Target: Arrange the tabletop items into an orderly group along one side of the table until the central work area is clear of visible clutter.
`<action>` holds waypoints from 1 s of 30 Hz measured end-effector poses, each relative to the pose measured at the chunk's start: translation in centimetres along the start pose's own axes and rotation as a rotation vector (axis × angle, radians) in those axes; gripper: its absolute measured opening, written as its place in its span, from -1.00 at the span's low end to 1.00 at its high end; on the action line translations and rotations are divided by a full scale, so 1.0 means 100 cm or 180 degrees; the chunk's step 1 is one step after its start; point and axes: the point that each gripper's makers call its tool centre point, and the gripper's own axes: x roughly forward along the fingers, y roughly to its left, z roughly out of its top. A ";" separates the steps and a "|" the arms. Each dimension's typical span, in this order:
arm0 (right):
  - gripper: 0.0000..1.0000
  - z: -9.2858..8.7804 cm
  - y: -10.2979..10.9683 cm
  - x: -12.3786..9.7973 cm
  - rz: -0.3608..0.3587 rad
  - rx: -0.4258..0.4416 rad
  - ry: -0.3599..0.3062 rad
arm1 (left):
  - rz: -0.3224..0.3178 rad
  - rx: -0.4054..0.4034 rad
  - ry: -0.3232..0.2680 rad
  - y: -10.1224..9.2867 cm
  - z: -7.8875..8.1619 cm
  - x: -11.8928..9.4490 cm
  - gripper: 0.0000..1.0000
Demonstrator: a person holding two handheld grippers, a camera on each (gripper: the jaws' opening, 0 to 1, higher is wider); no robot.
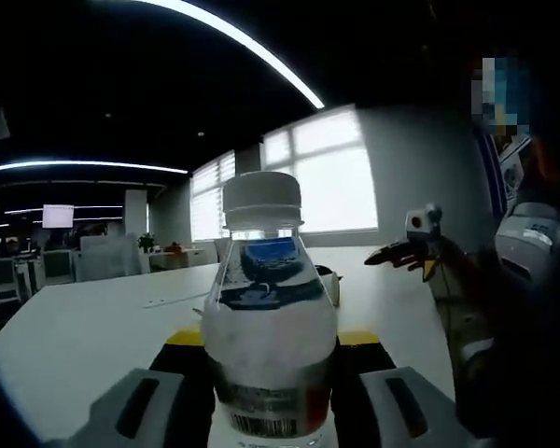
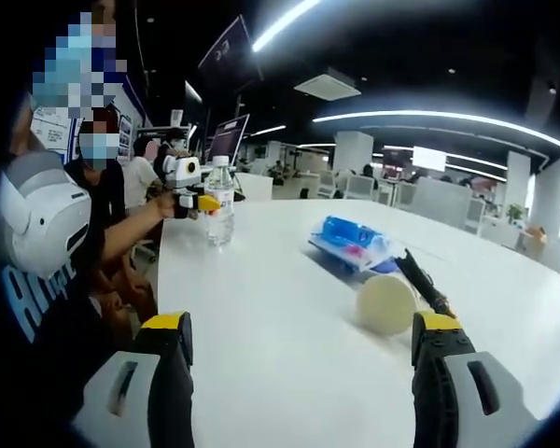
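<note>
A clear water bottle (image 1: pixel 266 322) with a white cap stands upright between my left gripper's (image 1: pixel 271 343) jaws, which are shut on its body. In the right gripper view the same bottle (image 2: pixel 220 213) rests on the white table (image 2: pixel 261 308) near its left edge, with the left gripper (image 2: pixel 191 200) around it. My right gripper (image 2: pixel 299 359) is open over bare tabletop with nothing between its fingers. It also appears in the left gripper view as the right gripper (image 1: pixel 406 252), held well off to the right of the bottle.
A blue-and-clear packet (image 2: pixel 353 245) lies mid-table. A cream ball (image 2: pixel 385 303) sits close to my right finger, with a thin black pen-like thing (image 2: pixel 424 280) beside it. A person in a mask (image 2: pixel 98 177) sits along the table's left edge. Desks and chairs (image 1: pixel 65 261) stand beyond.
</note>
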 end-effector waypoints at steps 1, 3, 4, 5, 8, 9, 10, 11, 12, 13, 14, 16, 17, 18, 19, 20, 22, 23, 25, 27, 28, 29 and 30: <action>0.89 0.000 0.000 0.000 0.0001 -0.0001 0.0001 | 0.0002 -0.0007 -0.0002 0.000 0.000 0.000 -0.09; 0.89 -0.001 0.000 0.000 0.0004 0.0002 0.0006 | 0.0003 -0.0015 -0.0007 -0.001 0.000 0.000 -0.10; 0.89 -0.001 0.000 0.001 0.0008 0.0005 0.0005 | 0.0007 -0.0017 -0.0010 -0.001 0.000 -0.001 -0.11; 0.88 -0.002 0.000 0.001 0.0006 0.0011 0.0009 | 0.0011 -0.0024 -0.0015 0.000 0.000 -0.001 -0.11; 0.88 -0.003 0.000 0.002 0.0012 0.0021 0.0011 | 0.0011 -0.0032 -0.0033 -0.001 0.000 -0.001 -0.13; 0.88 -0.003 0.001 0.002 0.0014 0.0022 0.0015 | 0.0010 -0.0035 -0.0039 -0.001 0.000 -0.001 -0.14; 0.88 -0.004 0.001 0.002 0.0013 0.0022 0.0021 | 0.0015 -0.0048 -0.0040 0.000 0.000 -0.002 -0.14; 0.88 -0.004 0.001 0.002 0.0011 0.0024 0.0026 | 0.0009 -0.0047 -0.0048 0.000 0.000 -0.002 -0.15; 0.88 -0.004 0.001 0.002 0.0008 0.0024 0.0027 | 0.0013 -0.0058 -0.0057 0.000 0.000 -0.002 -0.15; 0.88 -0.003 0.001 0.002 0.0007 0.0024 0.0022 | 0.0010 -0.0065 -0.0066 0.000 0.000 -0.002 -0.16; 0.88 -0.003 0.001 0.001 0.0006 0.0026 0.0017 | 0.0001 -0.0083 -0.0079 0.000 0.000 -0.002 -0.16; 0.88 -0.001 0.000 0.001 -0.0005 0.0021 0.0004 | -0.0008 -0.0084 -0.0085 0.000 0.001 -0.002 -0.17; 0.88 -0.001 0.000 0.001 -0.0003 0.0023 0.0002 | -0.0020 -0.0077 -0.0089 -0.001 0.001 -0.002 -0.17; 0.88 -0.001 0.000 0.001 -0.0002 0.0023 0.0000 | -0.0034 -0.0074 -0.0098 -0.001 0.001 -0.002 -0.17; 0.88 -0.001 0.000 0.001 -0.0001 0.0021 -0.0001 | -0.0050 -0.0082 -0.0105 -0.001 0.001 -0.001 -0.17; 0.88 -0.001 0.000 0.001 -0.0001 0.0023 0.0002 | -0.0065 -0.0116 -0.0109 0.000 0.001 -0.001 -0.17; 0.88 -0.001 0.000 0.001 -0.0001 0.0027 -0.0001 | -0.0086 -0.0113 -0.0114 0.000 0.001 0.000 -0.17; 0.88 -0.002 0.000 0.001 0.0001 0.0029 0.0000 | -0.0084 -0.0108 -0.0115 -0.001 0.002 0.000 -0.17; 0.88 -0.002 -0.001 0.001 -0.0004 0.0039 0.0002 | -0.0094 -0.0106 -0.0118 -0.001 0.002 0.001 -0.17; 0.88 -0.002 0.000 0.000 -0.0006 0.0039 0.0002 | -0.0099 -0.0128 -0.0119 0.000 0.002 0.002 -0.17; 0.88 -0.002 -0.001 0.000 -0.0009 0.0043 0.0002 | -0.0097 -0.0131 -0.0128 0.000 0.002 0.002 -0.17; 0.88 -0.002 -0.001 0.000 -0.0010 0.0043 0.0001 | -0.0103 -0.0143 -0.0131 0.001 0.002 0.002 -0.17; 0.88 -0.002 -0.001 0.000 -0.0011 0.0042 -0.0003 | -0.0091 -0.0154 -0.0144 0.002 0.003 0.002 -0.17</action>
